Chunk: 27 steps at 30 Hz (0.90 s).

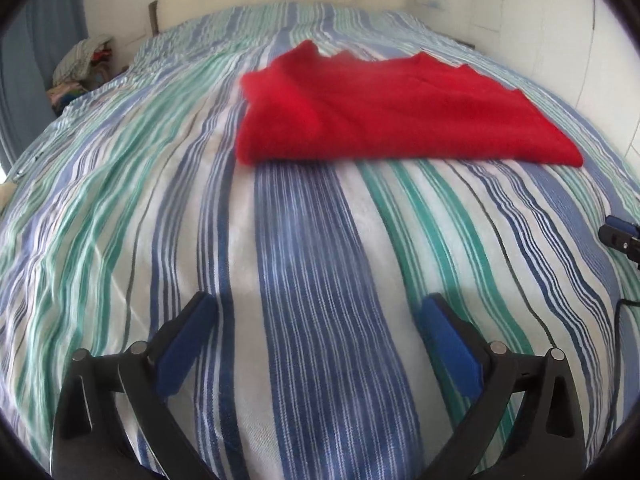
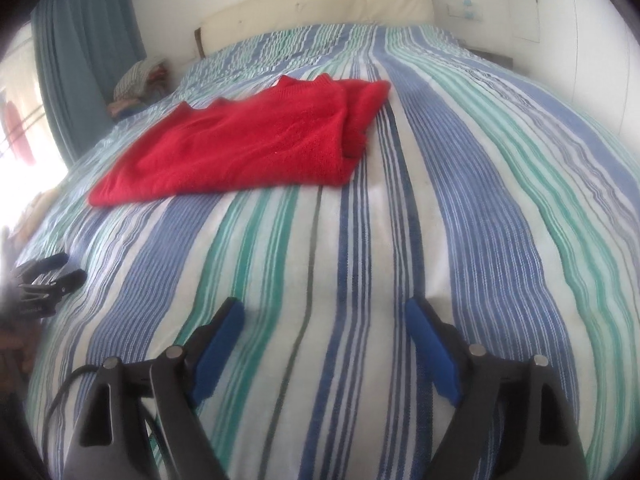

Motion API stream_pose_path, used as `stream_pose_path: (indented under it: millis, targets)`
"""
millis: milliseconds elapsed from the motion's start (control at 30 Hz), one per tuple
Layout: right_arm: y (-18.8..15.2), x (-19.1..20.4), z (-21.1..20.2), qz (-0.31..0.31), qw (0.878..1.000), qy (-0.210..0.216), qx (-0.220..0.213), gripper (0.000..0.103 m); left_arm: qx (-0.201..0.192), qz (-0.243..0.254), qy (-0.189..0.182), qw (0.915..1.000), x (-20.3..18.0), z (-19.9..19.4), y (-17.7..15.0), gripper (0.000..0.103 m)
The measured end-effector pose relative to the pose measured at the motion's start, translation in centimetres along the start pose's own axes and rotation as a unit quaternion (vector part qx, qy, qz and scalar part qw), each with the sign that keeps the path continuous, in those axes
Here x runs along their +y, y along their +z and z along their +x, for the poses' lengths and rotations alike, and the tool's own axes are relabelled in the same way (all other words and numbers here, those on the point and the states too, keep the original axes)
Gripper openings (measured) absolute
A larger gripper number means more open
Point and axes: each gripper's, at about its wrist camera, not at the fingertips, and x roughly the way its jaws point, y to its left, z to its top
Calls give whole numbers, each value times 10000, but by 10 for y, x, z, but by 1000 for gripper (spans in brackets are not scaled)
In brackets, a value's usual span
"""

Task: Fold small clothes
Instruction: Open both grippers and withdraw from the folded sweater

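A folded red knitted garment [image 1: 396,112] is lying flat on the blue, green and white striped bedspread [image 1: 304,280], toward the cream headboard [image 2: 320,4]. The left gripper [image 1: 318,312] and the right gripper [image 2: 324,316] are hovering nearer than the garment, both standing wide apart with nothing between their blue pads [image 2: 218,354].
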Motion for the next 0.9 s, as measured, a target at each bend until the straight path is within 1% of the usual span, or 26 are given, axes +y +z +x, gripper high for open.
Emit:
stream_pose_path:
  millis: [100, 200, 567, 667, 733, 767, 833, 900]
  targets:
    - [-1, 0, 1, 2, 10000, 5, -1, 84, 28, -47, -64, 10000, 2, 1, 0, 103]
    - [0, 1, 3, -23, 10000, -35, 8, 84, 37, -2, -10, 10000, -1, 2, 0, 103]
    - [-1, 4, 5, -100, 9998, -140, 59, 85, 49, 12, 11, 10000, -2, 2, -1, 103]
    - [1, 4, 4, -89, 9998, -116, 120, 85, 136, -34, -87, 9999, 0, -1, 1, 102]
    - [10, 3, -1, -31, 9997, 16, 237, 85, 246, -134, -301, 9992, 7, -5, 3, 102]
    - [18, -1, -5, 63, 9996, 181, 211, 85, 323, -199, -423, 9984, 10, -7, 4, 102]
    - [43, -12, -17, 391, 9980, 494, -65, 85, 449, -253, -604, 9968, 14, -11, 3, 102]
    - [76, -25, -21, 685, 9952, 629, -311, 85, 477, -127, -606, 9969, 12, -12, -2, 102]
